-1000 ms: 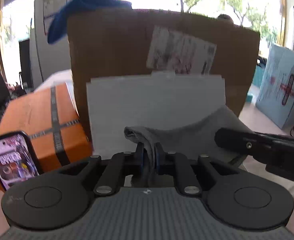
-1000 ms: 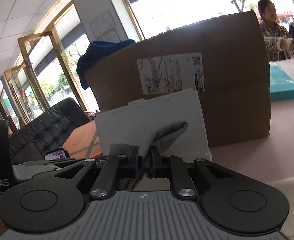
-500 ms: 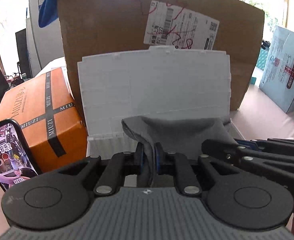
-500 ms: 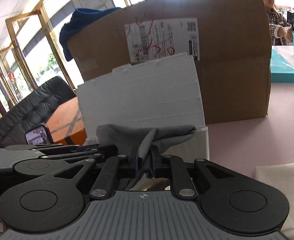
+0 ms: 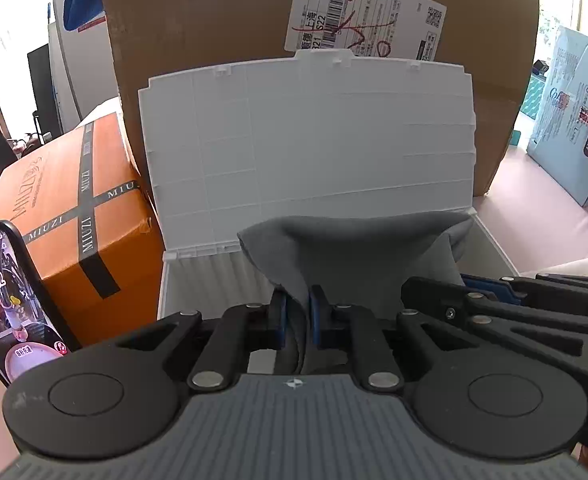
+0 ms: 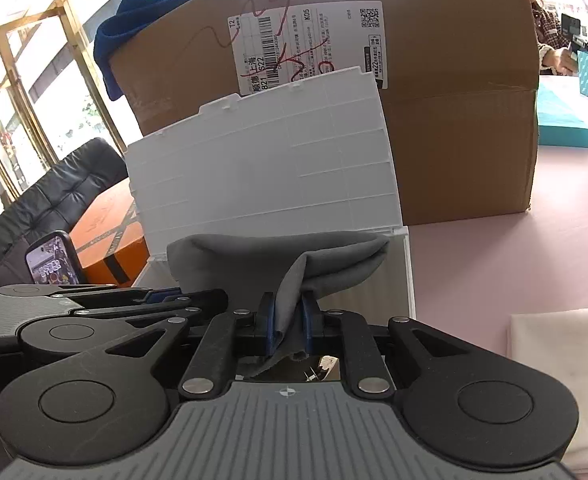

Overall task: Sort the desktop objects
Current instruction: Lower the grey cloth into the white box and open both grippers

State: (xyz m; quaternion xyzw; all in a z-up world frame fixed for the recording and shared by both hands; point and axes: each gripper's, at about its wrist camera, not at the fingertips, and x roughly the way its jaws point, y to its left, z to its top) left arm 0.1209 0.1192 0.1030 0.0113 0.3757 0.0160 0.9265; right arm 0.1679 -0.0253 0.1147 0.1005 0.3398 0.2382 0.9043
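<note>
- Left wrist view: your left tool (image 5: 296, 312) is clamped on a fold of the soft grey cloth (image 5: 358, 248), which hangs over the open white plastic box (image 5: 310, 140). The box's ribbed lid stands upright against the brown cardboard carton (image 5: 214, 20). Left of the box sit a glossy orange gift box (image 5: 66, 208) and a lit phone (image 5: 10, 300); right of it, the matte pink tabletop (image 5: 534, 208).
- Right wrist view: your right tool (image 6: 288, 322) pinches the cloth's (image 6: 294, 248) other end above the same box (image 6: 262, 172). A tufted black sofa (image 6: 50, 196) and gold-framed windows (image 6: 22, 60) lie left of the box.
</note>
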